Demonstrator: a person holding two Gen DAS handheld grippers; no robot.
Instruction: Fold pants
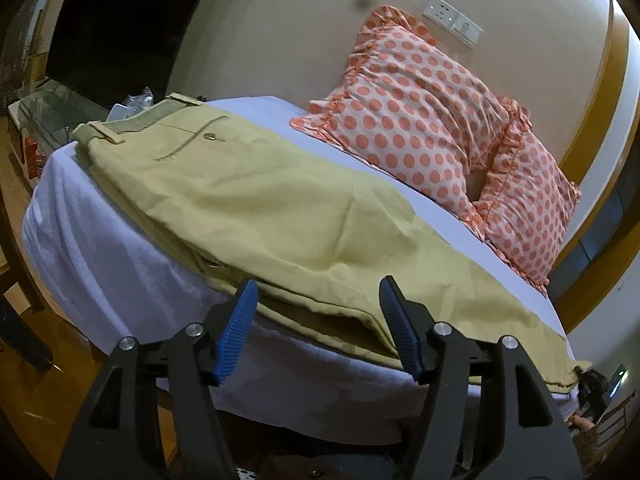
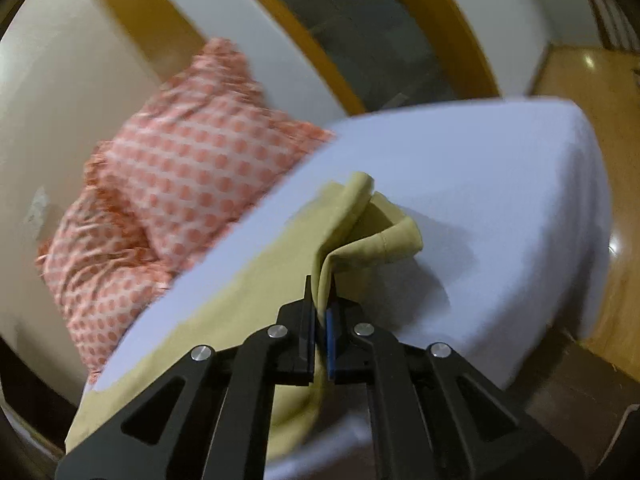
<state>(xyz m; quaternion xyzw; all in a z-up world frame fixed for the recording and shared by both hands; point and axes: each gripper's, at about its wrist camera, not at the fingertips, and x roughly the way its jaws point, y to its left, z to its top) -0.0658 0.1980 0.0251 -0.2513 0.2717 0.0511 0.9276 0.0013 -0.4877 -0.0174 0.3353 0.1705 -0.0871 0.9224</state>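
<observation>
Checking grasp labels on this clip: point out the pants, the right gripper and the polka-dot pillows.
pants (image 1: 240,200), left wrist view, on the flat seat area below the back pocket.
right gripper (image 2: 320,312), right wrist view, between the fingertips pinching the hem.
polka-dot pillows (image 1: 412,112), left wrist view, on the upper pillow's face.

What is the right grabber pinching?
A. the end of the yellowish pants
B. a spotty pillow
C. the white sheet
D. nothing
A. The right gripper is shut on the hem end of the khaki pants, lifting it off the white bed sheet.
</observation>
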